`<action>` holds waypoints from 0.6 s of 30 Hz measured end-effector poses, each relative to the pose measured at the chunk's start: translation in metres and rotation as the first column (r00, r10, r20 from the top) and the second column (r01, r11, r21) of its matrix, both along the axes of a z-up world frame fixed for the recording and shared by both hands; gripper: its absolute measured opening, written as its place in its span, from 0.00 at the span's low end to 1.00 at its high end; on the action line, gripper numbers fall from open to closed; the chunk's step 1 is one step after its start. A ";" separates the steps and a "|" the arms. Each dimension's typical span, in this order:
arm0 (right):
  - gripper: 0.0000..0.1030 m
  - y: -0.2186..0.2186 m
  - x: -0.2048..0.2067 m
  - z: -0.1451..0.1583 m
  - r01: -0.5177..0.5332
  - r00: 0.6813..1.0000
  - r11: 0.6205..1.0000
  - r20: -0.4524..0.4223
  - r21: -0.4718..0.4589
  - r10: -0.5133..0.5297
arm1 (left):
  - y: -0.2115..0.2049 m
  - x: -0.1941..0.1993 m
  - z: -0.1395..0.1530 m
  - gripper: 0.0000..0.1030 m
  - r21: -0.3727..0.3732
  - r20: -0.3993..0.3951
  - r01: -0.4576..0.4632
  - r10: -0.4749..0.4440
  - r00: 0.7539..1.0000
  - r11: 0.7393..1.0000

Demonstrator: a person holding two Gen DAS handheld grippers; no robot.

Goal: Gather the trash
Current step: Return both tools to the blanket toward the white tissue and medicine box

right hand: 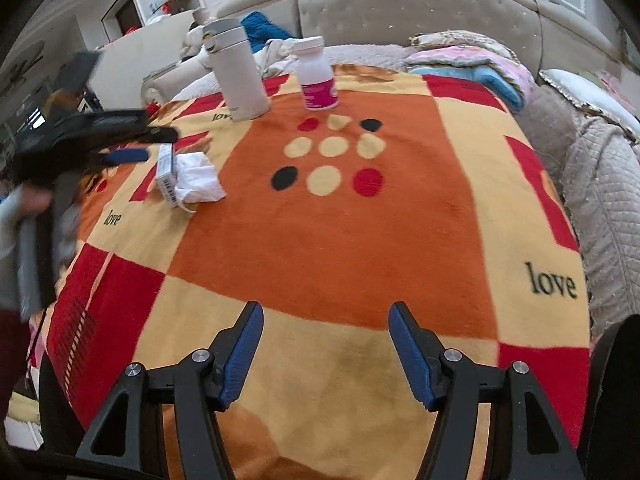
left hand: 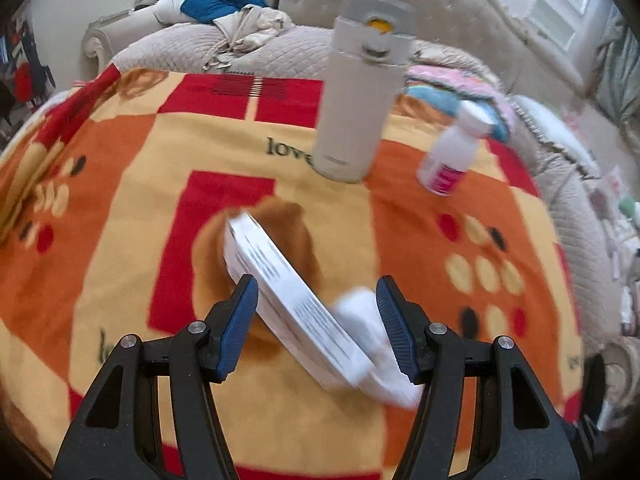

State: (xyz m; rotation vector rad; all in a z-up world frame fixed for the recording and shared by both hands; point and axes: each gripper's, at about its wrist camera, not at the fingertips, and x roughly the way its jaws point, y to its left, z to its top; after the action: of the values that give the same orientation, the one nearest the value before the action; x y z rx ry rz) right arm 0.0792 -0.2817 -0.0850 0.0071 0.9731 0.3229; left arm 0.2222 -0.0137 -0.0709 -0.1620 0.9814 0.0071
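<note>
A small white box [left hand: 292, 300] and a crumpled white tissue [left hand: 372, 344] lay touching each other on the orange, red and yellow blanket [right hand: 340, 240], toward its left side in the right wrist view. The left gripper [left hand: 316, 292] hovered over them with its jaws apart, box and tissue between the blue pads, contact unclear through blur. The right gripper [right hand: 326, 320] stood open and empty over bare blanket nearer. Farther off stood a pale flask [right hand: 238, 72] and a white pill bottle [right hand: 318, 76].
</note>
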 end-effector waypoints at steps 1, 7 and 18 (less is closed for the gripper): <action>0.61 0.004 0.001 0.000 -0.007 1.000 1.000 -0.003 -0.001 0.007 | 0.004 0.005 -0.005 0.58 0.028 -0.024 -0.002 0.003 1.000 1.000; 0.61 0.021 0.014 0.002 -0.051 0.999 0.998 -0.012 0.033 0.052 | 0.039 -0.015 -0.018 0.59 0.153 -0.078 0.007 0.006 0.997 0.988; 0.62 0.121 0.088 0.012 -0.224 0.975 0.971 0.025 0.087 0.223 | 0.106 -0.059 -0.019 0.58 -0.173 -0.104 -0.092 0.074 0.992 0.981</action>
State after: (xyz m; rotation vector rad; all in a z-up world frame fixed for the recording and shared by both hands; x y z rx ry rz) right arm 0.1674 -0.1609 -0.0735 -0.0237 0.9454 0.5731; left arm 0.1631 0.0928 -0.0895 -0.3697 1.0721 0.0042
